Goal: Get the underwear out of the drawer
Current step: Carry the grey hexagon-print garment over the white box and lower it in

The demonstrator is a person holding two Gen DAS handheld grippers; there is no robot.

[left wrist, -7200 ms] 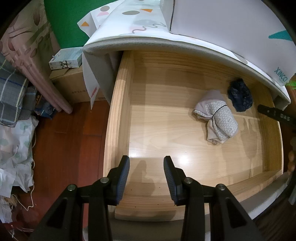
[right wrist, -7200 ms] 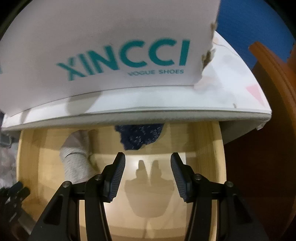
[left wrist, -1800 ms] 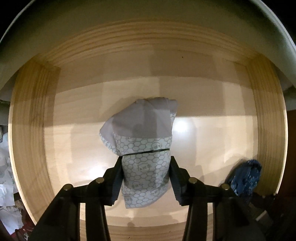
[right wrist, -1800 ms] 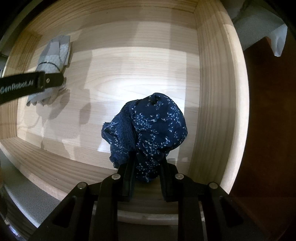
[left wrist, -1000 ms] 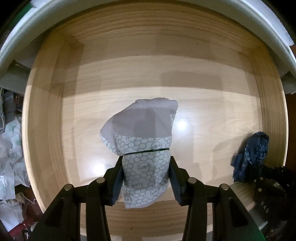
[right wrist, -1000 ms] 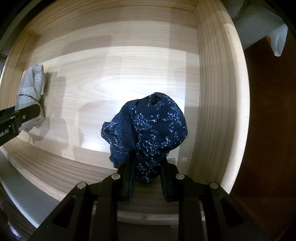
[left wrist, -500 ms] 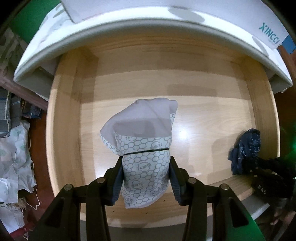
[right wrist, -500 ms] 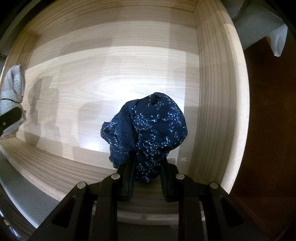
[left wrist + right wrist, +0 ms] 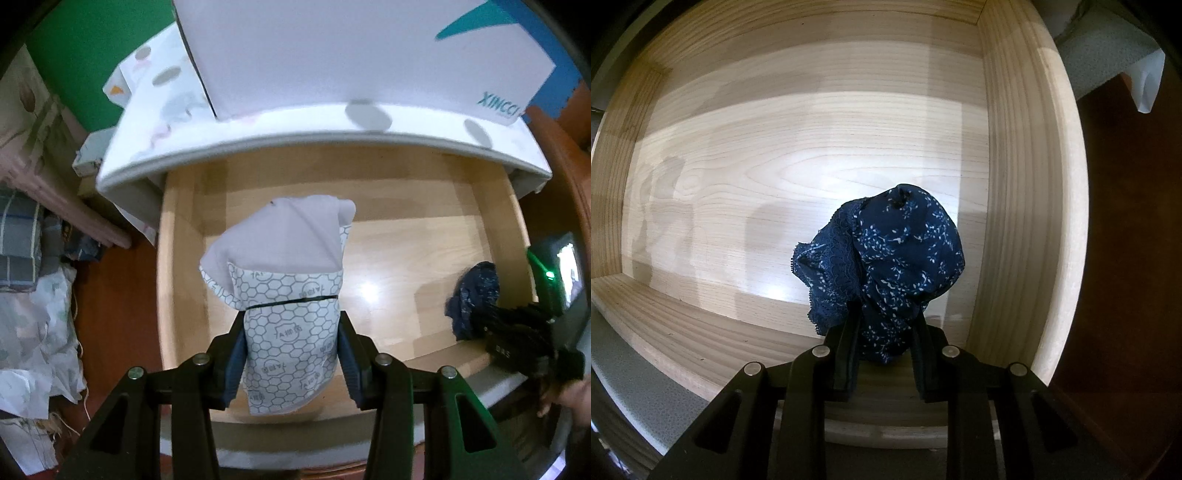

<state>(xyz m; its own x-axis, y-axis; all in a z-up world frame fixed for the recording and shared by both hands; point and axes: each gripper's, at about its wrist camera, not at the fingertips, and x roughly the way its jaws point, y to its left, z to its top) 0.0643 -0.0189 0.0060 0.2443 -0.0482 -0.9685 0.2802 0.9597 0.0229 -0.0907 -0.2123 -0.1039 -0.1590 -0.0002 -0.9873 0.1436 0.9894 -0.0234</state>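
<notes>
My left claw (image 9: 291,356) is clamped on the grey honeycomb-print underwear (image 9: 286,295), which sticks up between its fingers, above the wooden drawer (image 9: 177,295). My right claw (image 9: 884,345) is pinched tight on the navy floral underwear (image 9: 894,266), bunched just ahead of it near the drawer's right wall.

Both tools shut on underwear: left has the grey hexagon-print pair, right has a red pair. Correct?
Not quite. The right tool is shut on a navy floral pair with lace trim, not red; the right wrist view shows it. The left tool does hold the grey hexagon-print pair.
</notes>
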